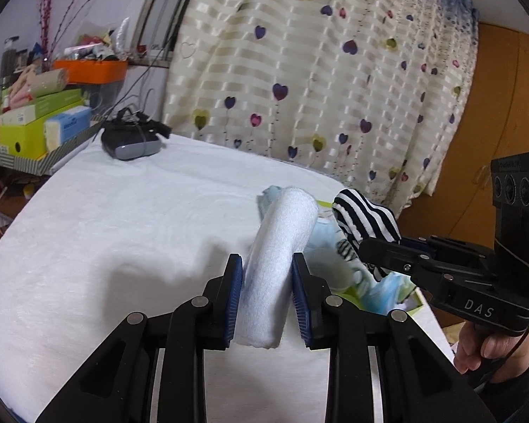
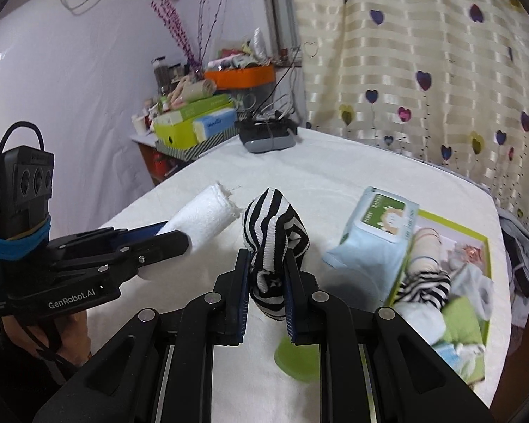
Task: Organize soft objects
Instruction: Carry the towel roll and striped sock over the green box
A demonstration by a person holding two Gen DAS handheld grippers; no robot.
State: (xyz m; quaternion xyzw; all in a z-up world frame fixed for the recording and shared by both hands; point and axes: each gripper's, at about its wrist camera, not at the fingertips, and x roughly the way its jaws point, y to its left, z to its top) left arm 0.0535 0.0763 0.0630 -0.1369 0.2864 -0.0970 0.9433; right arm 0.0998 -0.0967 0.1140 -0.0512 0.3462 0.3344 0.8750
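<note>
A: What does the left gripper [image 1: 267,294] carry?

B: Its 2 blue pads are clamped on a rolled white towel [image 1: 280,246], which juts forward from between them, raised clear of the white table cover [image 1: 105,232]. In the right wrist view the same towel [image 2: 208,215] sticks out of that gripper [image 2: 180,238], and a hand [image 2: 70,335] grips the handle below it.

A: And the right gripper [image 2: 266,287]?

B: Its jaws are pressed together on a black-and-white striped sock [image 2: 275,243], bunched into a lump that rises above the pads. The left wrist view shows this sock [image 1: 365,218] held at the tip of the right gripper [image 1: 374,250], just beside the towel.

A: Where do the other soft things lie?

B: A lime-green tray [image 2: 451,224] sits on the table to the right, holding a second striped sock [image 2: 426,287] and a mix of pale cloths. A light blue pack of wipes [image 2: 374,232] leans on its left rim.

A: What stands behind?

B: A dark headset [image 1: 130,141] rests at the far edge of the table, before a curtain printed with hearts [image 1: 317,70].
</note>
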